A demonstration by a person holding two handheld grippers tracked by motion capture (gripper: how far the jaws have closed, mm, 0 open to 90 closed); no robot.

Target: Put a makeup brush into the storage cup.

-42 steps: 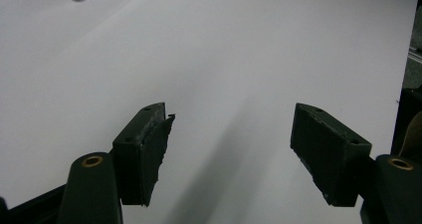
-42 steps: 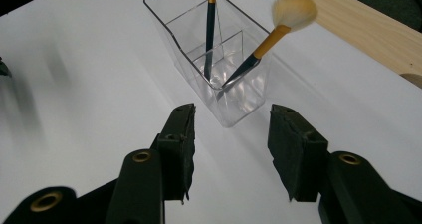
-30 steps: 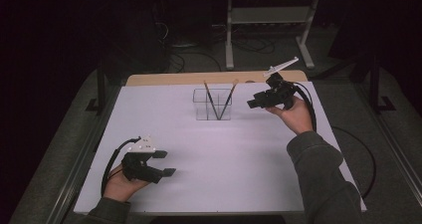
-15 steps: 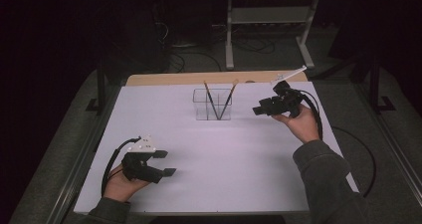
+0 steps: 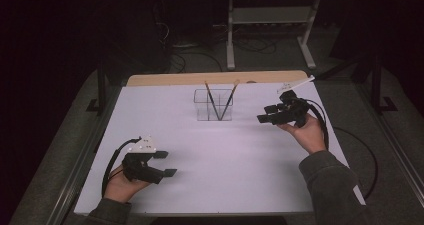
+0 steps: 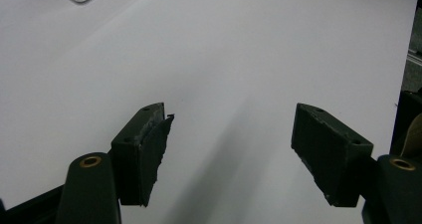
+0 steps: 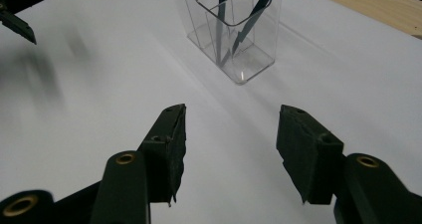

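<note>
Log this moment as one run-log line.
left hand-held gripper: open, empty | right hand-held gripper: opening, empty | clear holder: two pencils inside

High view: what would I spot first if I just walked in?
The clear plastic holder near the far middle of the white table, with two pencils crossed inside it. Then the two black grippers: the right gripper beside the holder, jaws just opening with nothing between, and the left gripper open at the near left.

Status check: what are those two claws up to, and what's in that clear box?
Left claw open, empty, low over the white table. Right claw open, empty, jaws just widened, aimed at the clear holder. Two pencils stand crossed inside. Nothing between.
</note>
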